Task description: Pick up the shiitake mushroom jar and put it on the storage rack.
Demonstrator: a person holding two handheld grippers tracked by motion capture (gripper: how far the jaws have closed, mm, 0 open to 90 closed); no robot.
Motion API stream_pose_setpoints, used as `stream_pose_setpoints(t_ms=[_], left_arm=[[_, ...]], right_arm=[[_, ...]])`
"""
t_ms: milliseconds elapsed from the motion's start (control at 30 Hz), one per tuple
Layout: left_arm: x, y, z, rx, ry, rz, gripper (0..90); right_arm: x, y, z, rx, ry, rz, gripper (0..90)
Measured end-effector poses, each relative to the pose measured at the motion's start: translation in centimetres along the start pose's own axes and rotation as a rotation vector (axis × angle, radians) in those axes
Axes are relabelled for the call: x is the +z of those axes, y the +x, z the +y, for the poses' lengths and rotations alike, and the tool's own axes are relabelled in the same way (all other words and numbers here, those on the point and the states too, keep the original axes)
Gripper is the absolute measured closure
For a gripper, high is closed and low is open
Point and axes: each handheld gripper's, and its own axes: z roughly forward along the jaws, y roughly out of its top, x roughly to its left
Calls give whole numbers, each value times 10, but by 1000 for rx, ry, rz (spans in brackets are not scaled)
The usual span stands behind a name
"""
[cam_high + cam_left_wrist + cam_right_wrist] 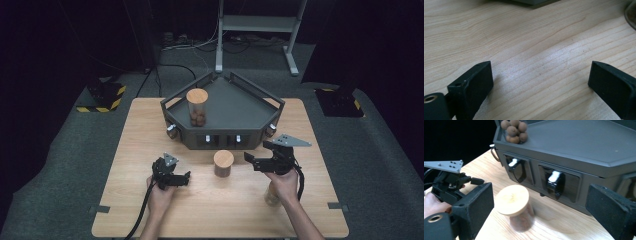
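Observation:
A glass jar with a round wooden lid (223, 163) stands on the wooden table just in front of the grey stand. In the right gripper view this jar (512, 200) sits a little ahead of my right gripper (540, 200), nearer its left jaw and touching neither pad. My right gripper (256, 152) is open and points left toward the jar. Left of the jar, my left gripper (186, 176) rests low over the table. Its jaws stand wide open over bare wood (540, 75) with nothing between them. A second lidded jar (196, 107) holding brown balls (514, 130) stands on the stand.
The grey five-sided stand (235, 107) takes up the back middle of the table, with knobbed drawer fronts (555, 182) facing me. A clear glass object (272, 196) stands by my right wrist. Table edges run close behind both hands.

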Motion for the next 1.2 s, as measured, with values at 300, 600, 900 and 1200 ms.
stream_pose_setpoints(t_ms=[300, 600, 900, 1200], left_arm=[[0, 0, 0, 0, 0, 0, 60], [0, 0, 0, 0, 0, 0, 60], [0, 0, 0, 0, 0, 0, 60], [0, 0, 0, 0, 0, 0, 60]], right_arm=[[13, 12, -1, 16, -1, 34, 83], [26, 24, -5, 5, 23, 29, 80], [39, 31, -13, 11, 55, 19, 77], [54, 42, -22, 26, 74, -11, 79]])
